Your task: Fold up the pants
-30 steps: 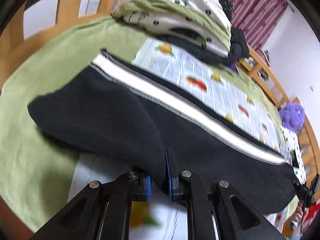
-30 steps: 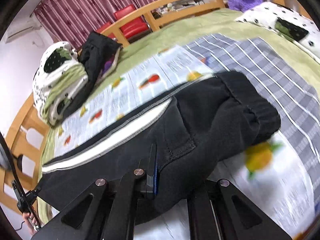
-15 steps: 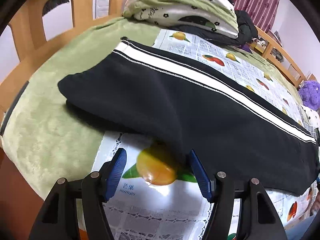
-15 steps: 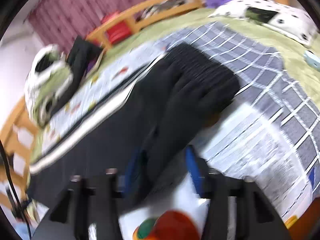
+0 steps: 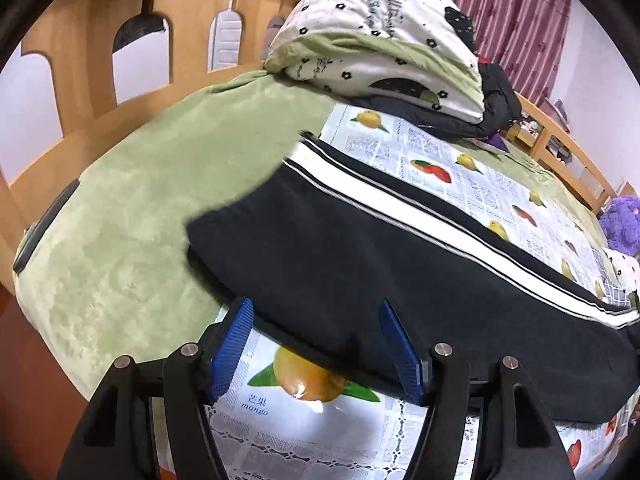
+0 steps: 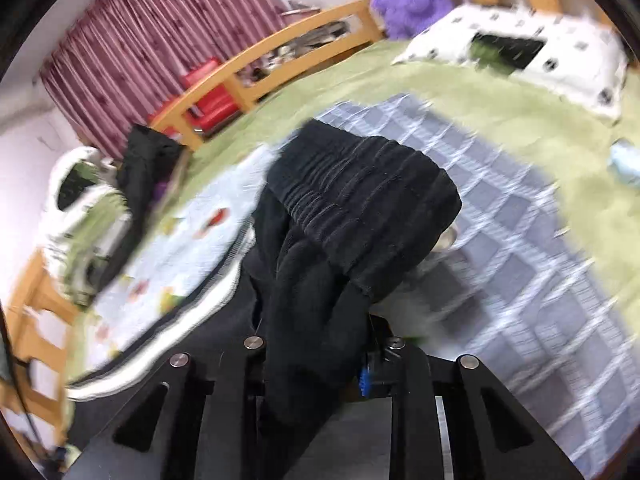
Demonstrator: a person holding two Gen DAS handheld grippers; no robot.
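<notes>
pants (image 5: 384,264) axis: we see it run along the bed's (image 5: 120,216) near edge
left claw (image 5: 316,354): wide, empty, at hem end
right claw (image 6: 316,364): clamped on waistband end

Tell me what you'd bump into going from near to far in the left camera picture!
left gripper → orange picture on the fruit cloth → black pants → white stripe → folded flowery quilt → maroon curtain
</notes>
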